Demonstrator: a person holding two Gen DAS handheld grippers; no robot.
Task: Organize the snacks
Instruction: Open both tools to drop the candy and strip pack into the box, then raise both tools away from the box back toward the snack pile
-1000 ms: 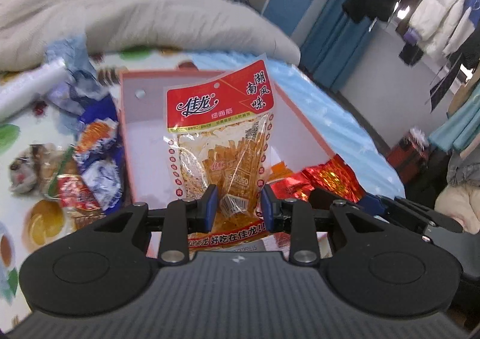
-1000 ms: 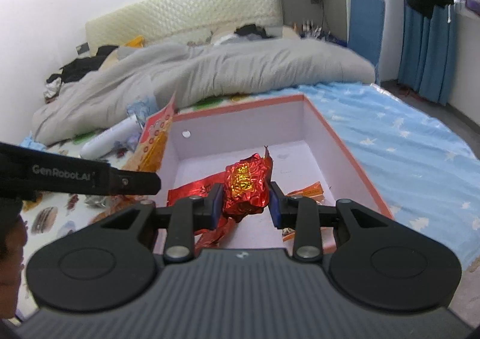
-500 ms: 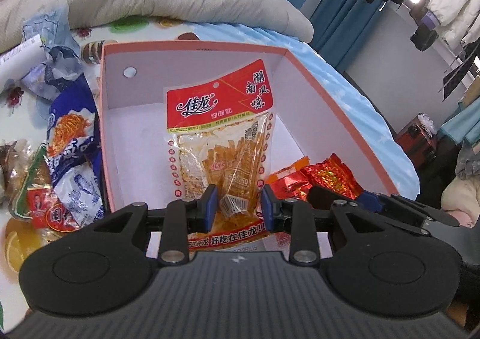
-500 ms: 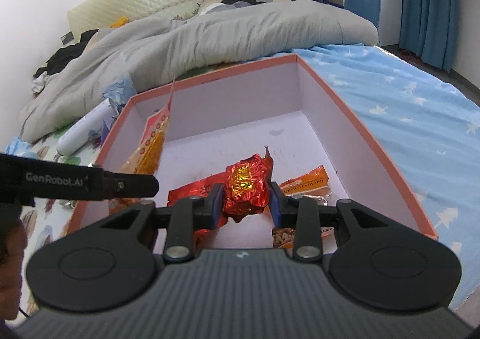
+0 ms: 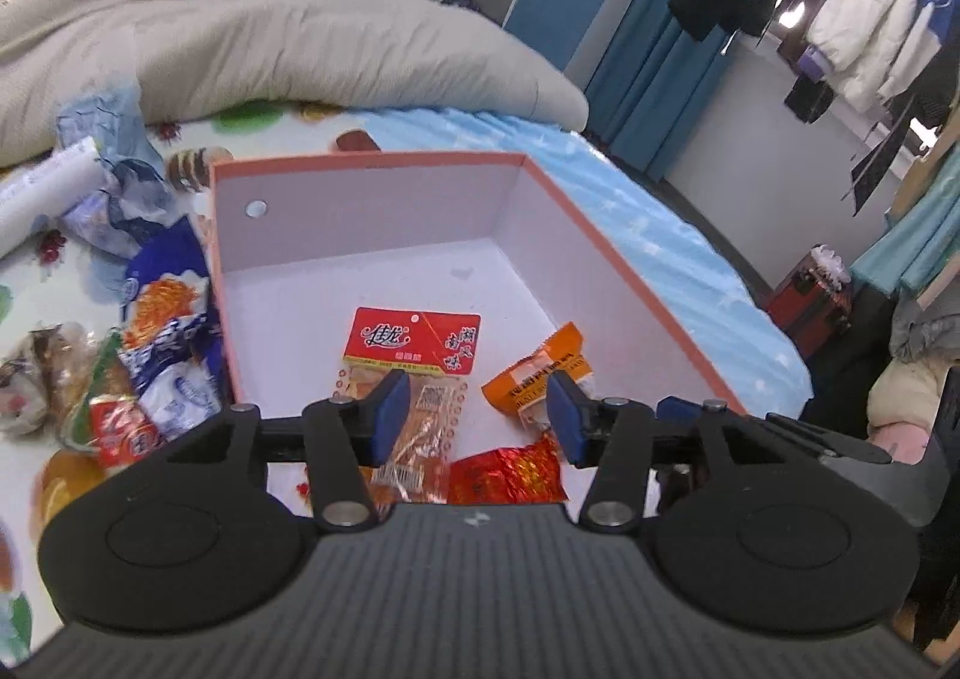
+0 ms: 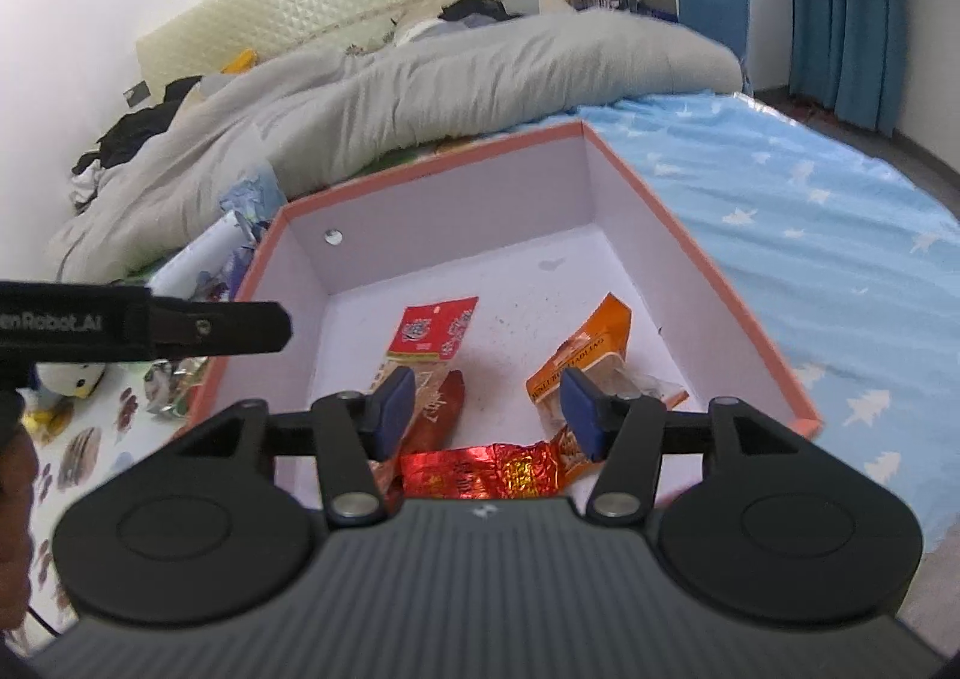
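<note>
The snacks already tidied away lie on the floor of the pink-rimmed box [image 5: 630, 253] on the bed: the red-topped noodle packet [image 5: 414, 355], the orange pouch [image 5: 540, 373] and the shiny red foil pack [image 5: 510, 475], while a heap of loose packets [image 5: 150, 355] waits just outside its left wall. Both the left gripper [image 5: 477, 415] and the right gripper [image 6: 486, 409] hang over the box with jaws opening and nothing pressed between them. I'd let the fingers part fully and lift straight clear before swinging left, so no pad drags a wrapper back out.
</note>
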